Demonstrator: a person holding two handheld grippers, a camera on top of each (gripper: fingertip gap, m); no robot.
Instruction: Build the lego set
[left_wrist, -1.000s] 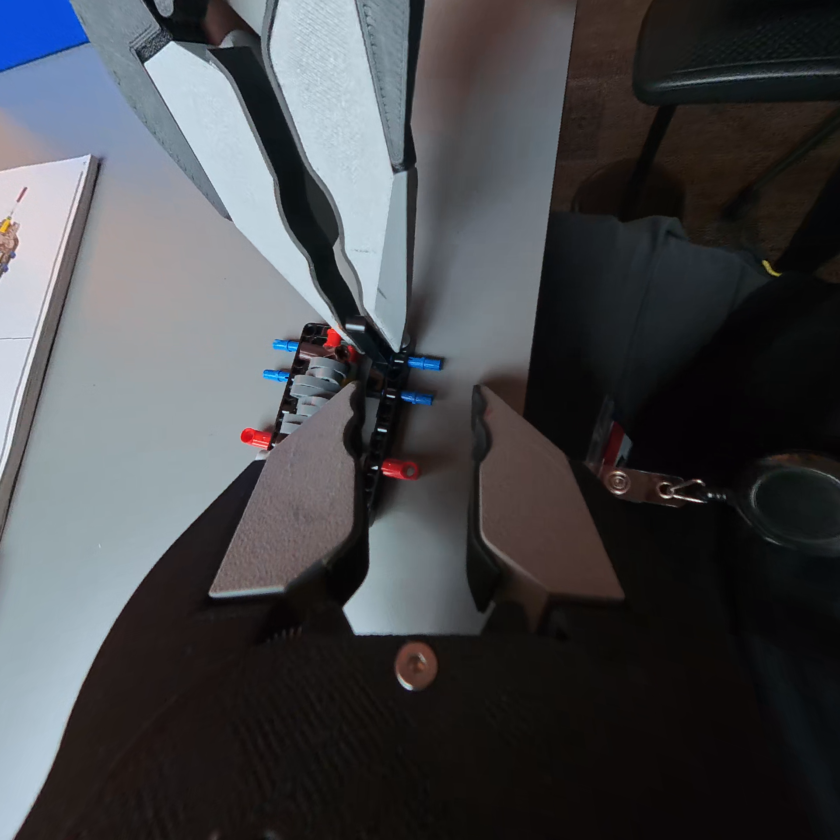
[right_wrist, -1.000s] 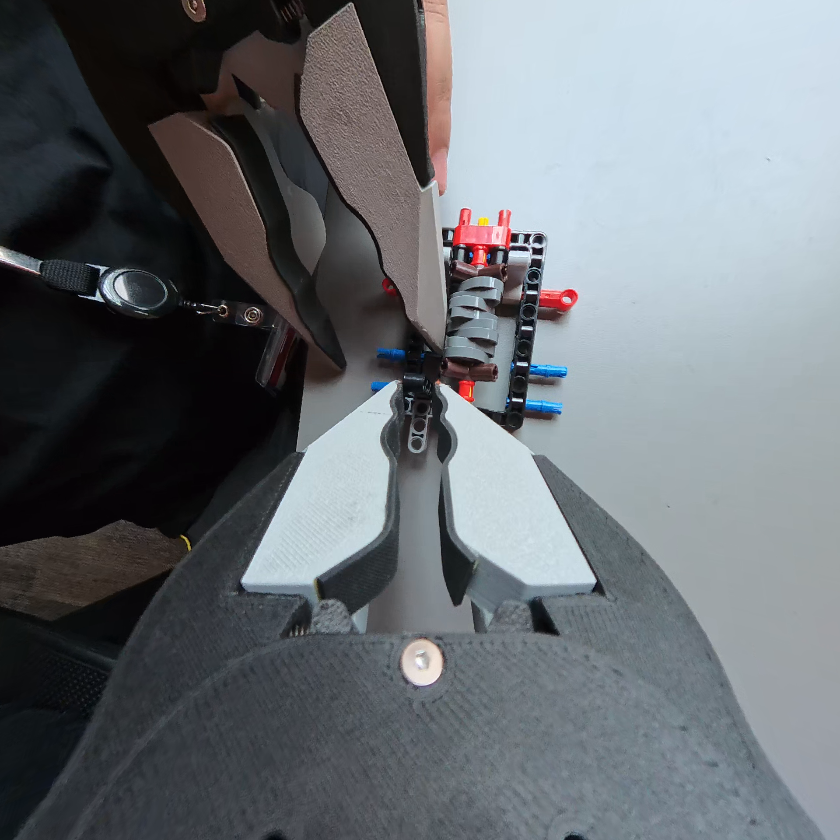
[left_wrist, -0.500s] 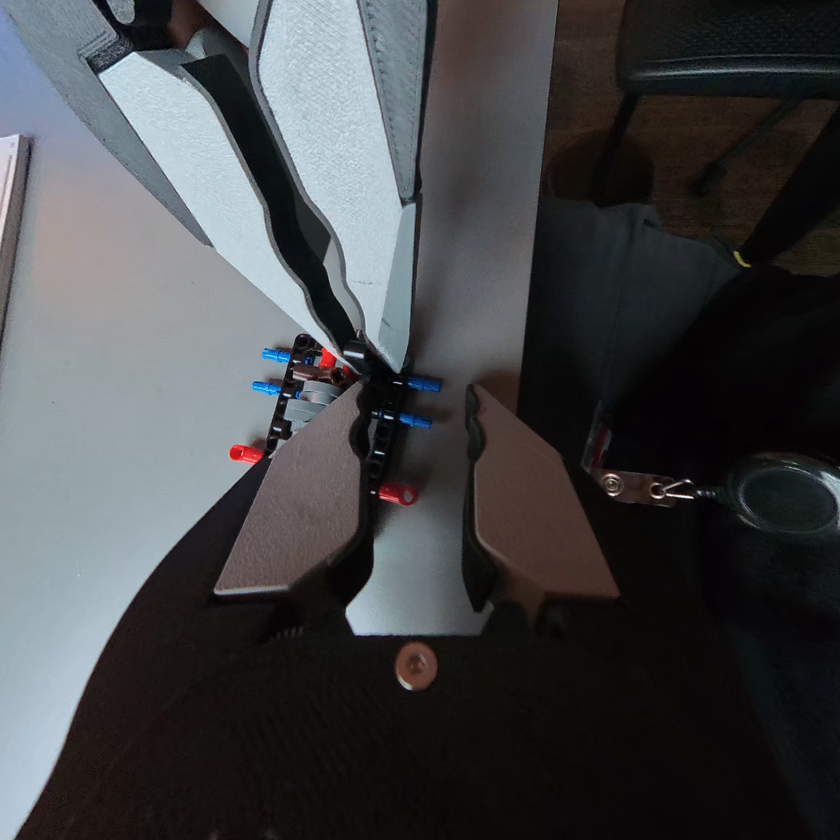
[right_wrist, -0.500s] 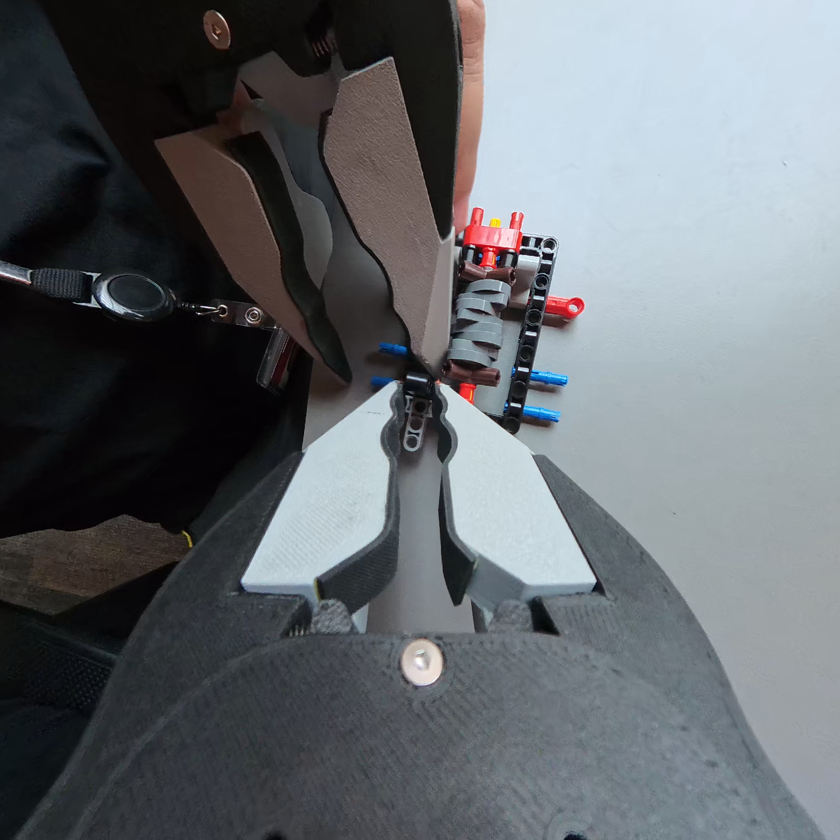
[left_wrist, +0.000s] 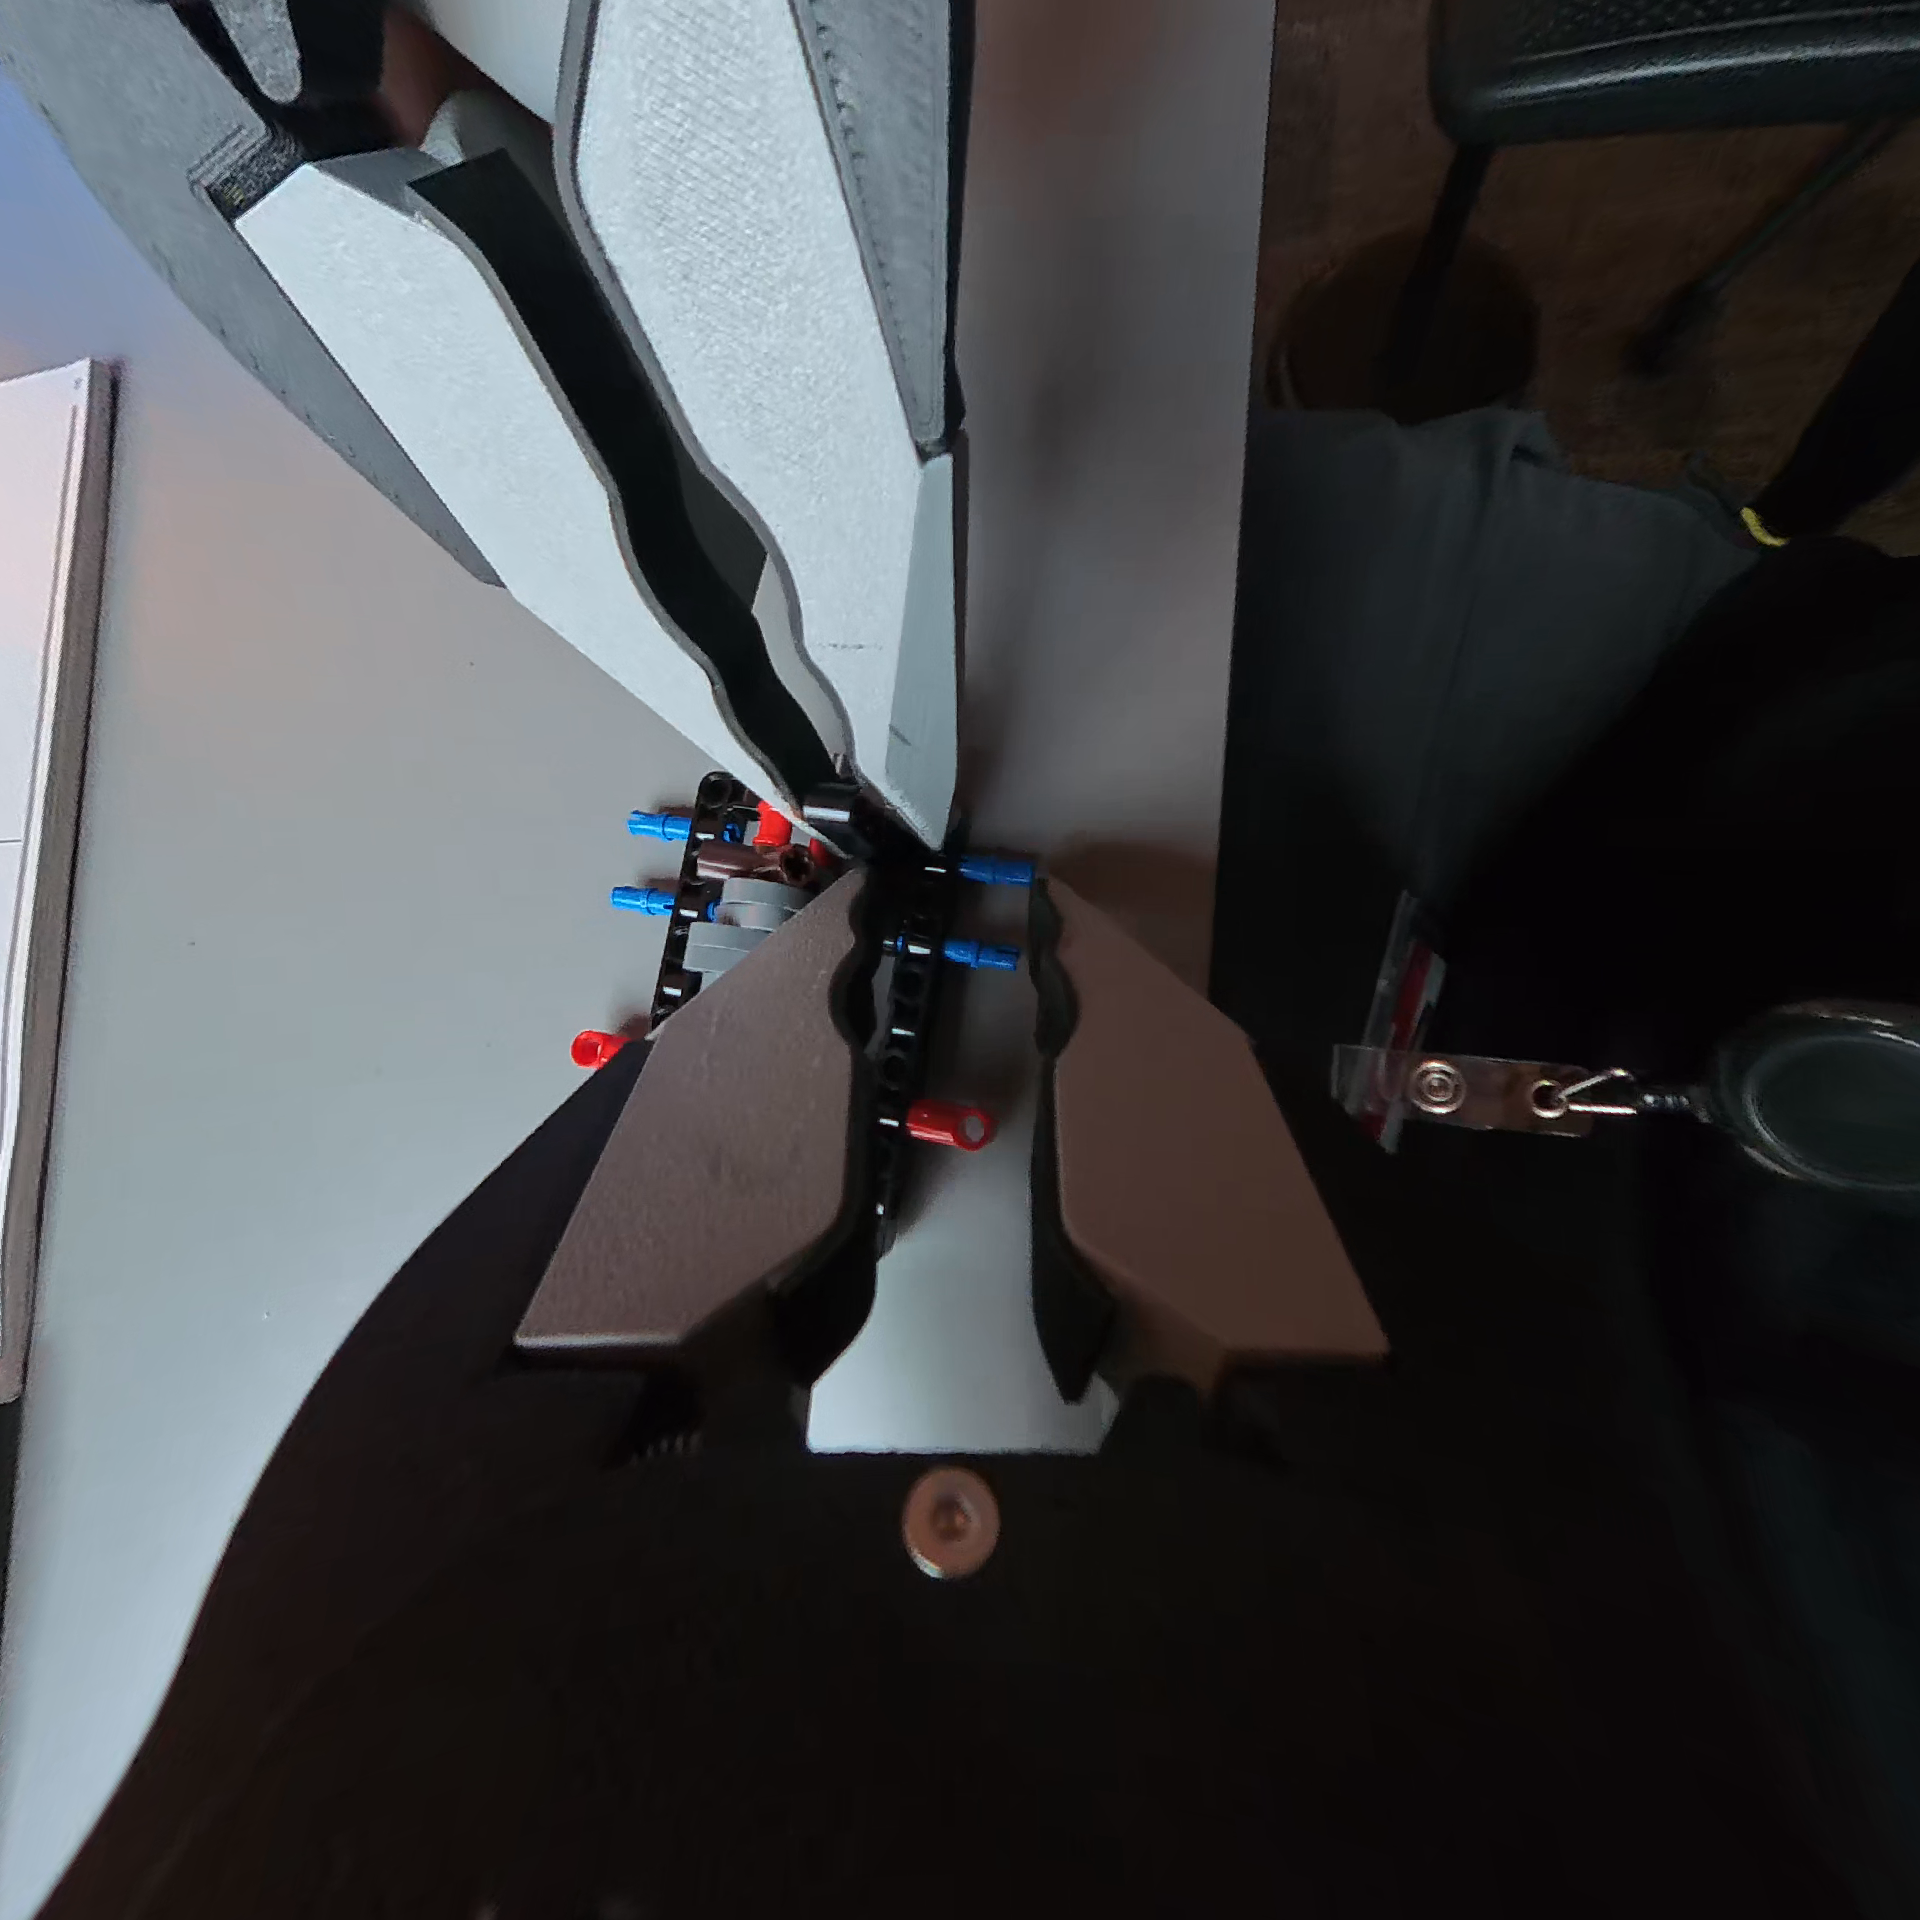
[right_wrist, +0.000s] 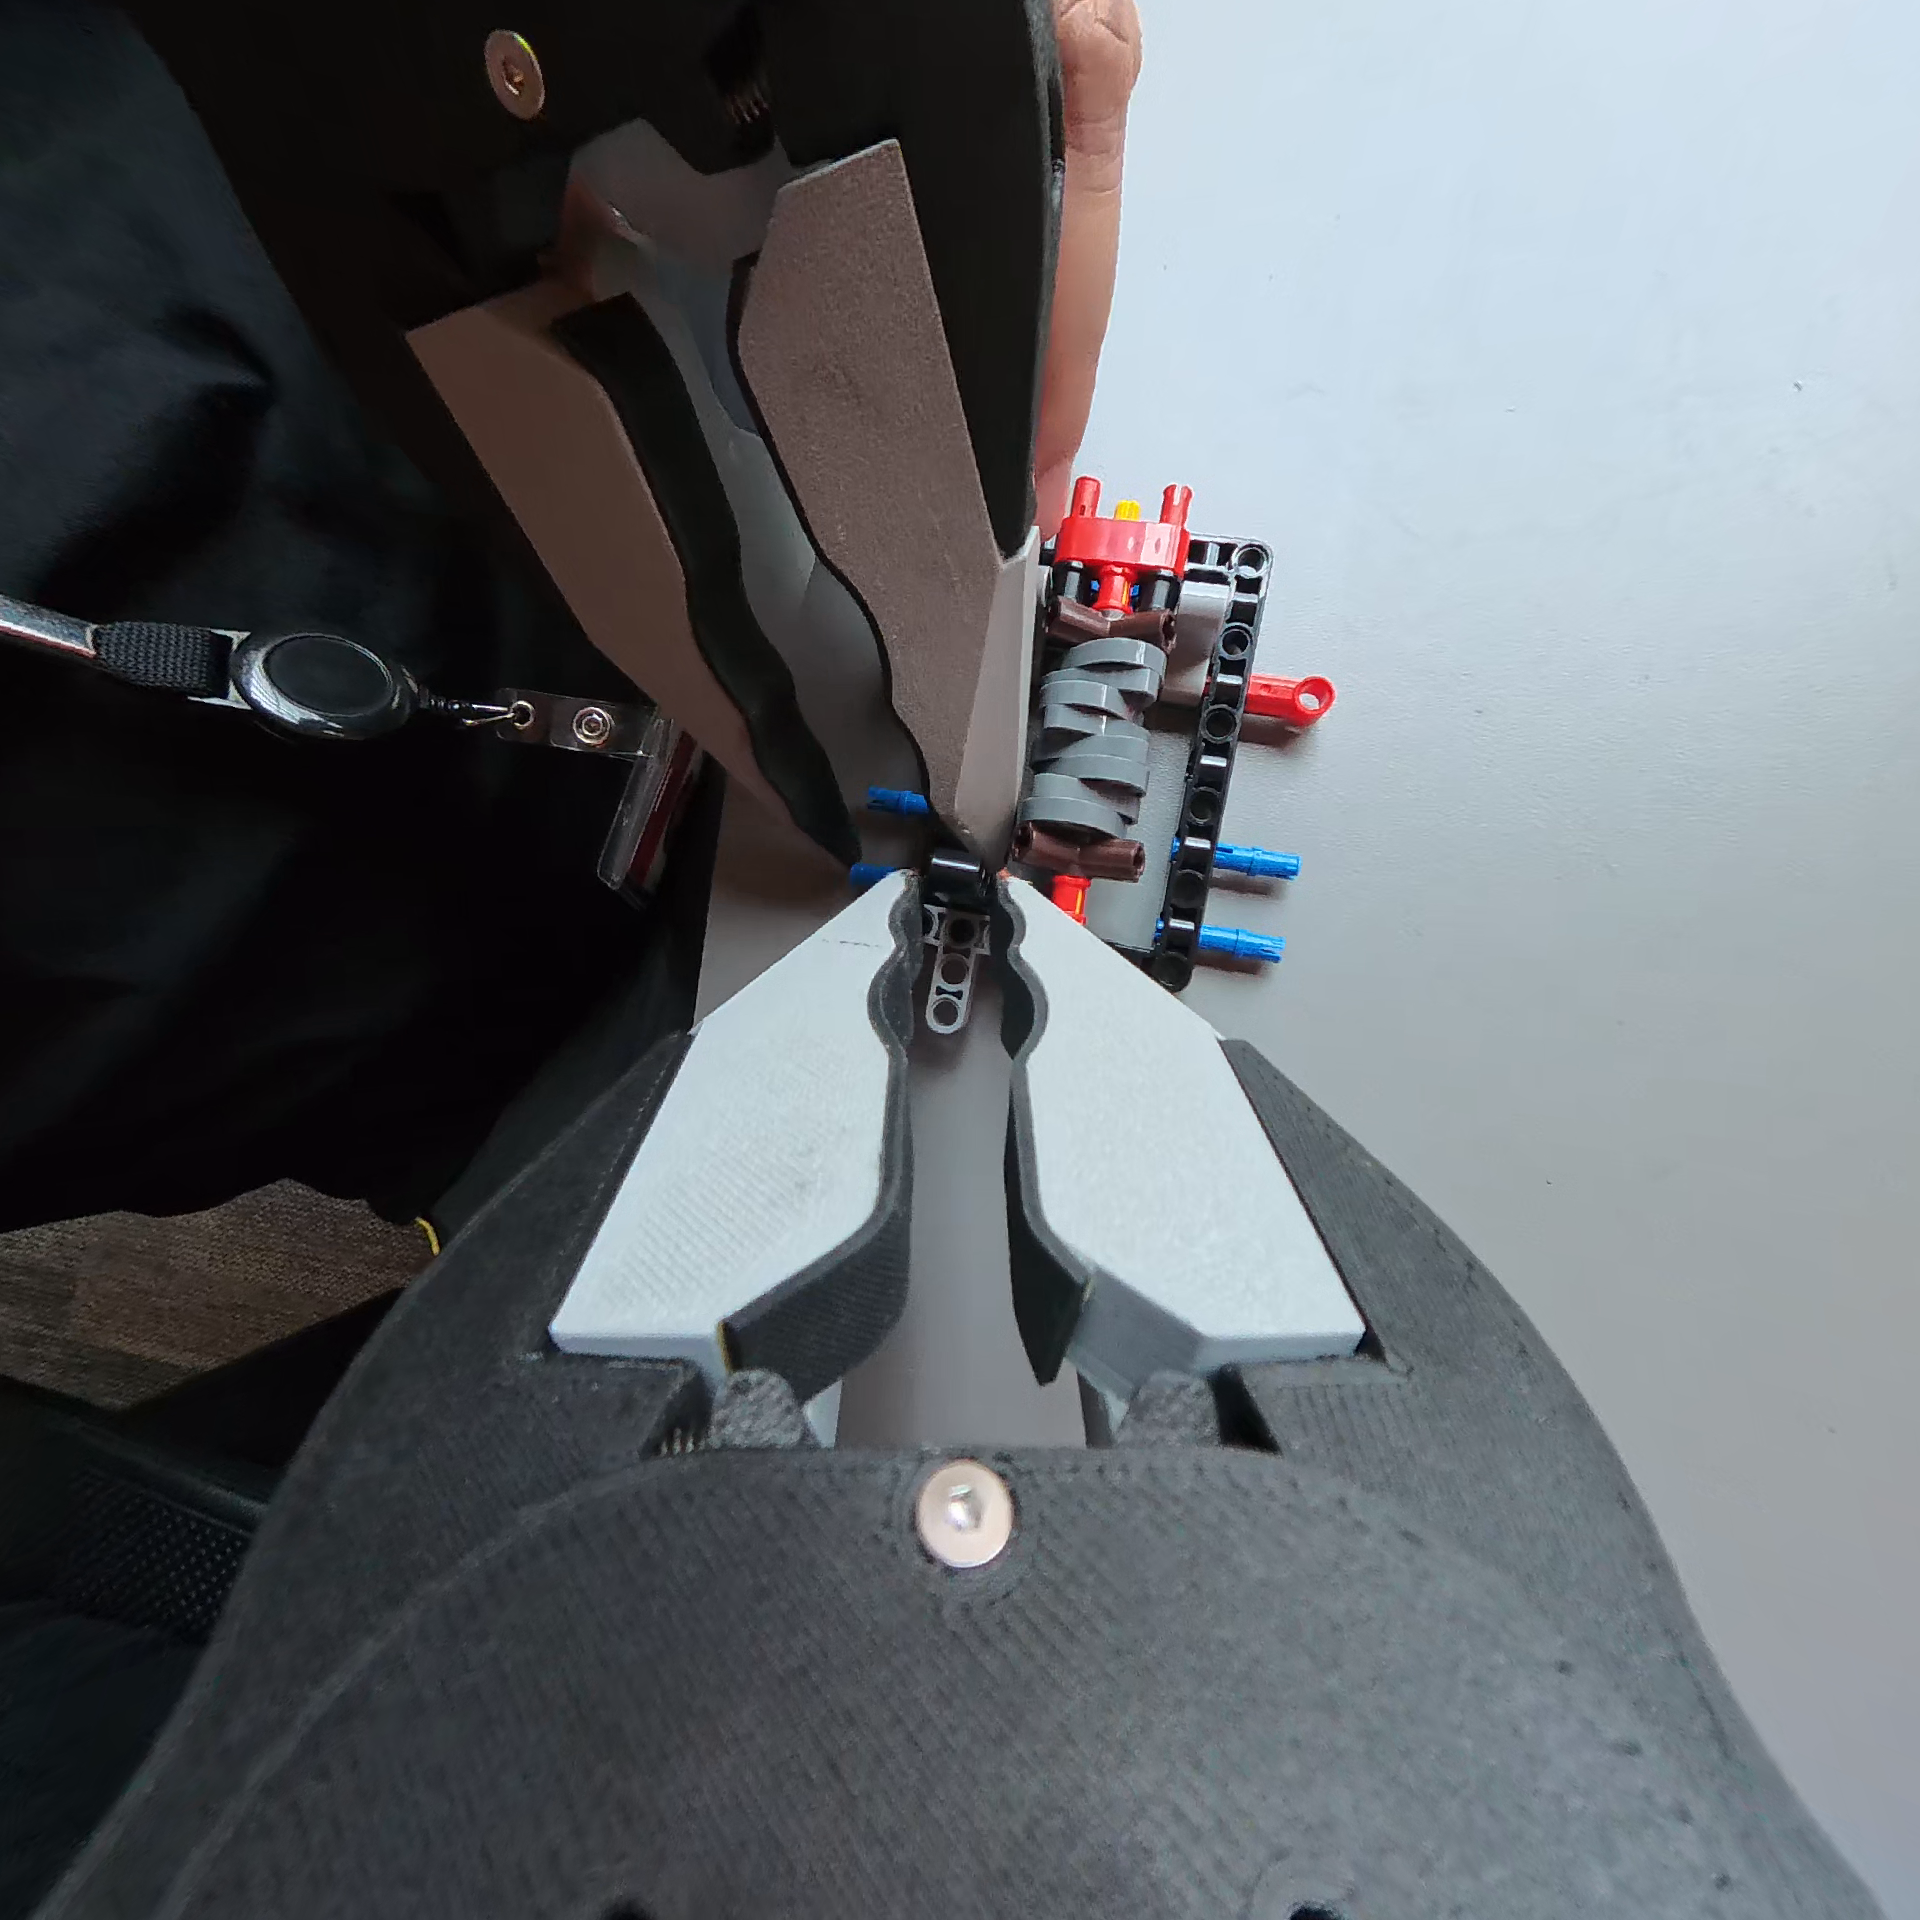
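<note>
A: Item one, the lego frame (right_wrist: 1153, 748)?

B: A black beam rectangle lying flat on the pale grey table (right_wrist: 1558, 416), near the table edge where a person in dark clothing sits. Inside the frame: stacked grey curved pieces (right_wrist: 1091, 738) between two brown connectors (right_wrist: 1081, 857). At the frame's far end, a red connector block (right_wrist: 1122, 540) with a yellow tip.

A: Pins on the frame?

B: Blue pins (right_wrist: 1252, 862) stick out of both long beams; a red pin with a ring end (right_wrist: 1288, 698) stands out of the beam away from the person, another red pin (left_wrist: 948, 1124) out of the near one.

A: Right gripper (right_wrist: 956, 914)?

B: Light grey fingers, pinched on a small grey lift-arm piece (right_wrist: 951, 977) with a black connector (right_wrist: 956, 868) at its tip. That tip is pressed against the near corner of the frame.

A: Left gripper (left_wrist: 945, 914)?

B: Brown fingers, spread apart and holding nothing. They straddle the frame's person-side beam (left_wrist: 914, 997): one finger (left_wrist: 727, 1122) lies over the frame's middle, the other (left_wrist: 1153, 1122) outside it. Whether they touch the beam, I cannot tell.

A: Other entries?

B: A booklet (left_wrist: 42, 831) at the table's far side, well apart from the frame. A badge reel (right_wrist: 312, 686) with a clear clip hangs on the person's clothing. A hand (right_wrist: 1081, 208) shows behind the left gripper. A dark chair (left_wrist: 1662, 62) stands on the floor past the table edge.
</note>
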